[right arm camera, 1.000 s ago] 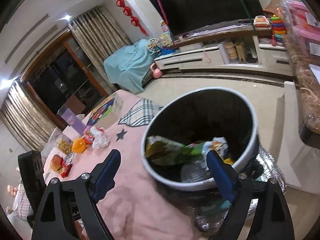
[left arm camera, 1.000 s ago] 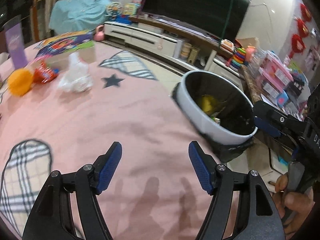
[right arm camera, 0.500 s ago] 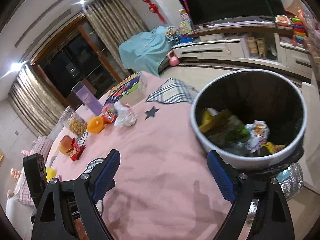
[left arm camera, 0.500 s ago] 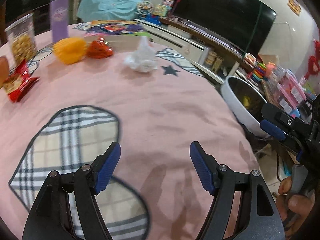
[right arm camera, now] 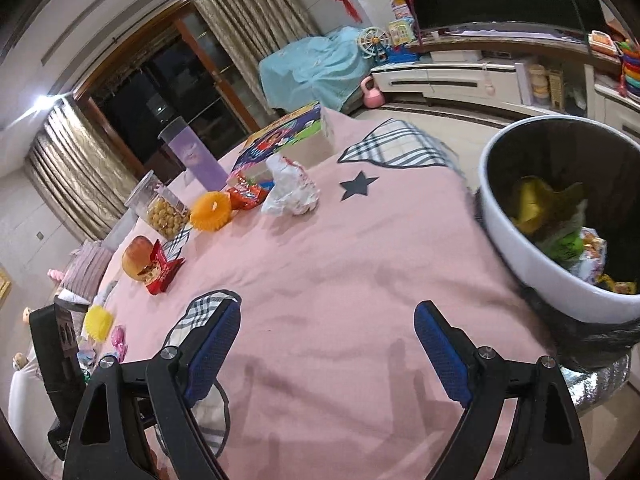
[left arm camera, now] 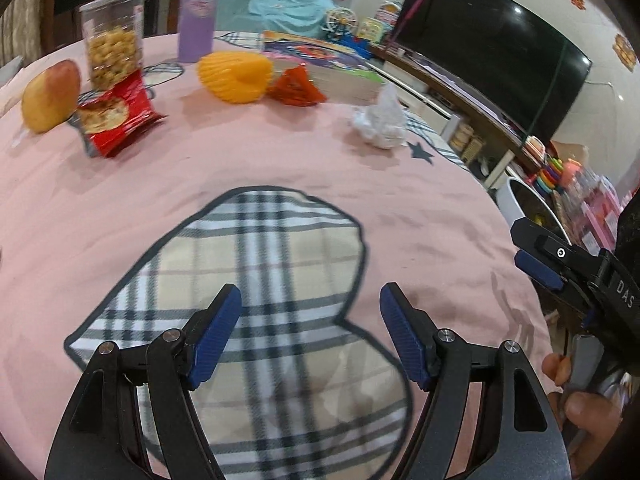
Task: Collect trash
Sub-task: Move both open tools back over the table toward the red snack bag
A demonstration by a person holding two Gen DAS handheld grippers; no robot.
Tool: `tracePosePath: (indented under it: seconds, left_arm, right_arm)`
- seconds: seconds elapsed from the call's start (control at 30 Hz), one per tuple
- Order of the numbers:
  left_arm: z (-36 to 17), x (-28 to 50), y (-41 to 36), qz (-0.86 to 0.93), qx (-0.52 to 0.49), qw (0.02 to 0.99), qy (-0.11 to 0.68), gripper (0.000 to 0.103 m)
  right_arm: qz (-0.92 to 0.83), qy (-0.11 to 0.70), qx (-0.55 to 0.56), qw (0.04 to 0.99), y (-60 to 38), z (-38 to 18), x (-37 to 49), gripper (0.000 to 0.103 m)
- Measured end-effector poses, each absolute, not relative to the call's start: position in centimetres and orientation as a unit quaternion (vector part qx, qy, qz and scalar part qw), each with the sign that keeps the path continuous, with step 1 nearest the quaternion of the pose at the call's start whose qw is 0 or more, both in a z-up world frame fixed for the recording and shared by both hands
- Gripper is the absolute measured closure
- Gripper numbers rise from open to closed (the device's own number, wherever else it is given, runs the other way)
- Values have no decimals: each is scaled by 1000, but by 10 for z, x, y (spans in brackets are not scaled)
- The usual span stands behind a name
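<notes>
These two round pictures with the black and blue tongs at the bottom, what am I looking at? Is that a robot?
No robot: a person holds a two-finger gripper in each hand, and a wide-angle camera on each looks along its fingers. One picture comes from the left gripper, the other from the right gripper. Both are open and hold nothing.

They hover over a table with a pink tablecloth. On it lie a crumpled white wrapper, a red snack packet, an orange-red wrapper, an apple and a jar of snacks. The white trash bin beside the table already holds wrappers.
</notes>
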State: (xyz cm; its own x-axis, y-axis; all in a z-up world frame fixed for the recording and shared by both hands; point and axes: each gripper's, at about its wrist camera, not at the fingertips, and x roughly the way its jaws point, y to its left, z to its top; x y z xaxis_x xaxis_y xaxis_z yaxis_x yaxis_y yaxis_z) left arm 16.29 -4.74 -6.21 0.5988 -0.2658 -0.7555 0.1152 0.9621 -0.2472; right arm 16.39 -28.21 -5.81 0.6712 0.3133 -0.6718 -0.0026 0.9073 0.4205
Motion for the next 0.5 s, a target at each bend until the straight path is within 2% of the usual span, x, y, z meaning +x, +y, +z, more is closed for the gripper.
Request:
tracePosePath:
  seconds: [0.5]
  left_arm:
    - [-64, 175, 0, -55, -113, 891, 435, 27]
  right_arm:
    - [102, 403, 191, 889, -257, -69, 198, 13]
